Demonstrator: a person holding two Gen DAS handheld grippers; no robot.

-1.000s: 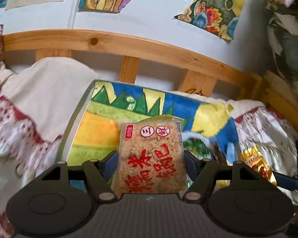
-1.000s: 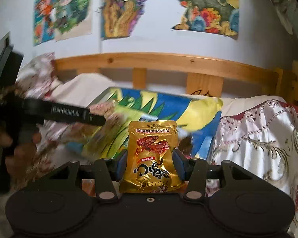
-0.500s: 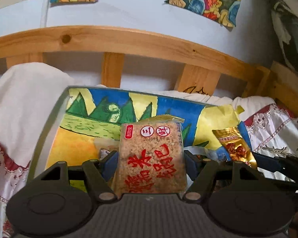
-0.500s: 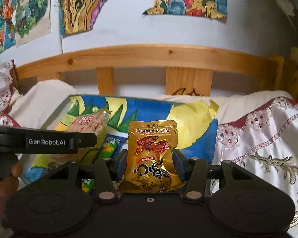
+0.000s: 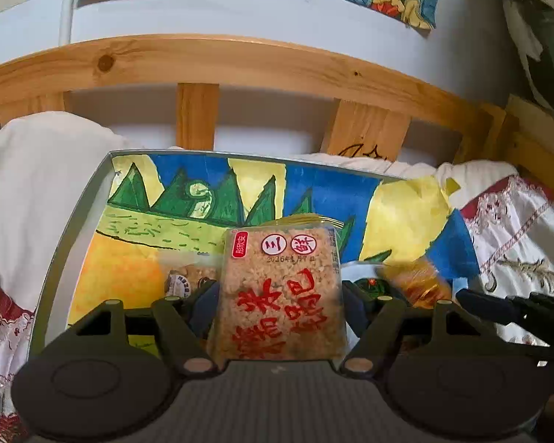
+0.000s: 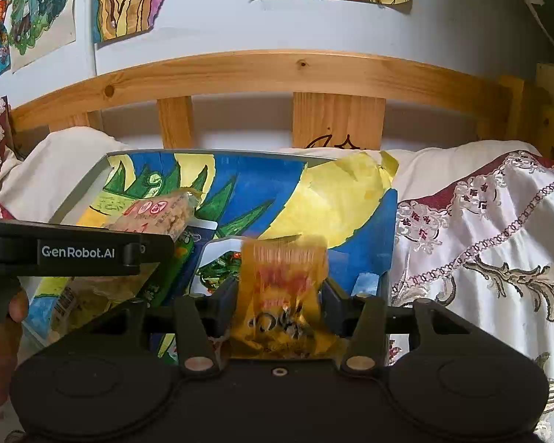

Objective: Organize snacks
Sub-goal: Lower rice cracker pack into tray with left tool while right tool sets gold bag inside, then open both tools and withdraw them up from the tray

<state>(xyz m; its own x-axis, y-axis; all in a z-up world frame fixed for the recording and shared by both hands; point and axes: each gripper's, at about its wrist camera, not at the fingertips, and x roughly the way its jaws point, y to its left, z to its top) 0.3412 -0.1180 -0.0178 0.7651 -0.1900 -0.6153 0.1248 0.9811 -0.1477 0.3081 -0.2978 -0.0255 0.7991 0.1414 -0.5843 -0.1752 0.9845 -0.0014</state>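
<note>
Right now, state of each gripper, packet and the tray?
left gripper: shut on rice cracker packet.
rice cracker packet: held upright over the tray.
right gripper: jaws just opening, gold packet between them.
gold packet: motion-blurred, apparently slipping free.
tray: lined with painted paper, snacks already inside.

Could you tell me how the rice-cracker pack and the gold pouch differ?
The rice-cracker pack is clear with red print; the gold pouch is foil. The pack looks sharp, clamped in the left gripper; the pouch is blurred, slipping as the right gripper has just been opening its jaws. Both stand upright over the painted tray.
</note>
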